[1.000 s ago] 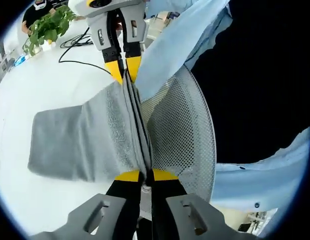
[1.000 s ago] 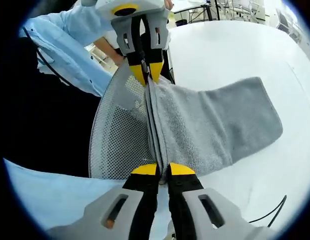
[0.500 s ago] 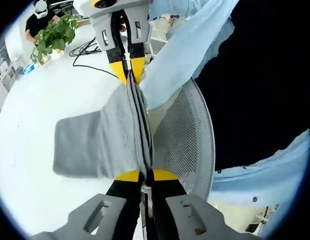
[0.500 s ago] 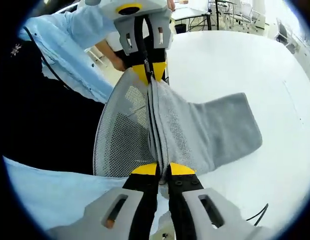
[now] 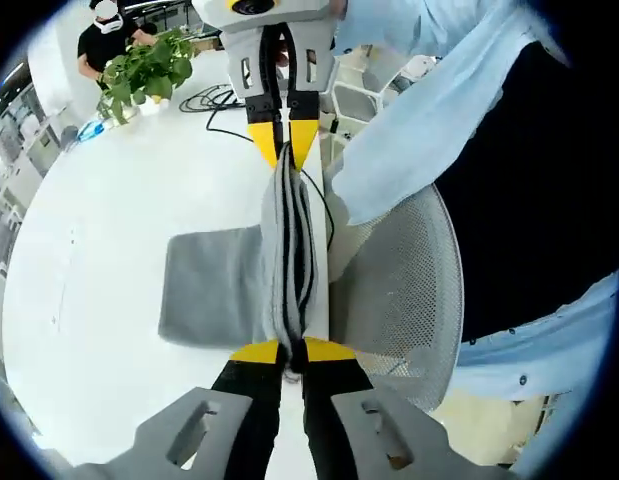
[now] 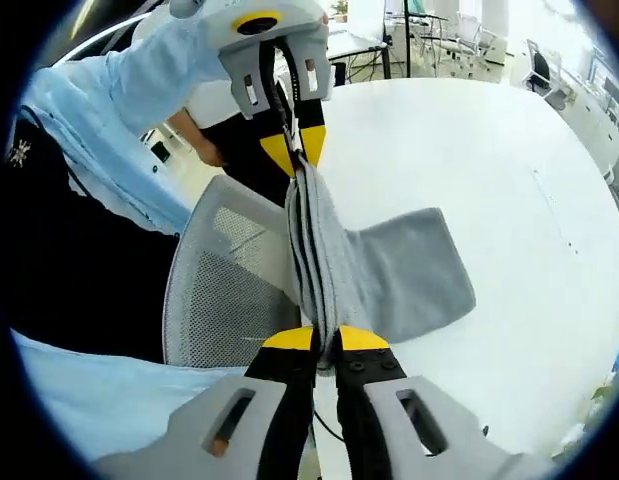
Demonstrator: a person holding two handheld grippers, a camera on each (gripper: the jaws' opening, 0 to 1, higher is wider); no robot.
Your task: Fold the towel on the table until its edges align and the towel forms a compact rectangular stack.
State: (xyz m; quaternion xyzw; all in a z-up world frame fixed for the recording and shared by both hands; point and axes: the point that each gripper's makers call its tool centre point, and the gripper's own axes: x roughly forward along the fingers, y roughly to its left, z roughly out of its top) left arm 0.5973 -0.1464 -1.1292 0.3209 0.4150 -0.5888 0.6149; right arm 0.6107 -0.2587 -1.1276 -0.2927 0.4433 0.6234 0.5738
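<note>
A grey towel (image 5: 214,285) hangs from yellow-tipped grey grippers (image 5: 281,352) over a white table (image 5: 89,250), beside a pale grey mesh chair back (image 5: 404,290), a light blue sleeve (image 5: 439,110) and a green plant (image 5: 149,70) at upper left.

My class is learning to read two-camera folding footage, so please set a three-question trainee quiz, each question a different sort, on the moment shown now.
1. True or false: the grey towel lies completely flat on the white table.
2. Multiple choice: what does the left hand-held gripper hold? A) a cable B) the towel's bunched edge C) nothing
3. Fill in: behind the lifted edge stands a mesh-backed ____.

Key
1. False: both grippers lift one edge; the right hand-held gripper is clamped on it too.
2. B
3. chair
</note>
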